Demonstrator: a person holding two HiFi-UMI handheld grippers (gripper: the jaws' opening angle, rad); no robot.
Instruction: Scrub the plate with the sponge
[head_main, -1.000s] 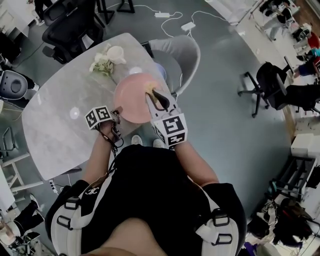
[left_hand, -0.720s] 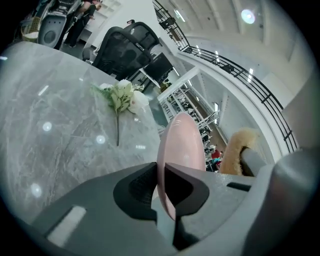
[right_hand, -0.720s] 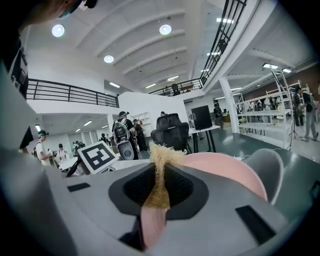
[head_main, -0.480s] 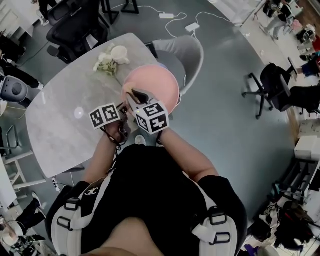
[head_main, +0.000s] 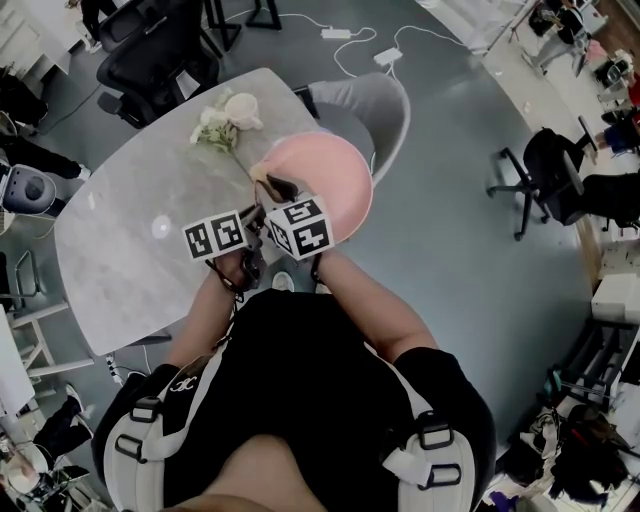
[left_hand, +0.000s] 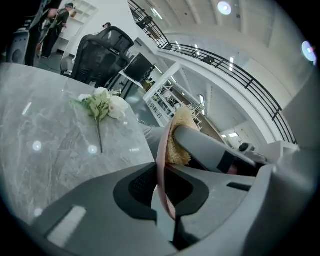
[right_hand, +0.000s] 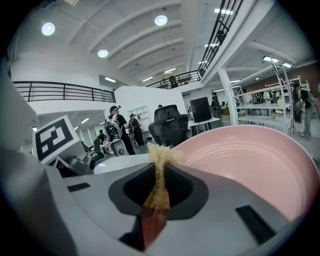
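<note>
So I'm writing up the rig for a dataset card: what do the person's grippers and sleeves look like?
Both the left gripper and right gripper have smooth grey tongs with black textured pads. Each carries a white cube printed with black square markers. The person wears a black short-sleeved top under white-and-black shoulder straps.

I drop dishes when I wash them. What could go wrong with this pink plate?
The left gripper pinches the round pink plate only by its thin rim, lifted on edge off the grey marble table. Hard pushes from the tan fibrous sponge in the right gripper might twist it loose, and it could fall and break.
</note>
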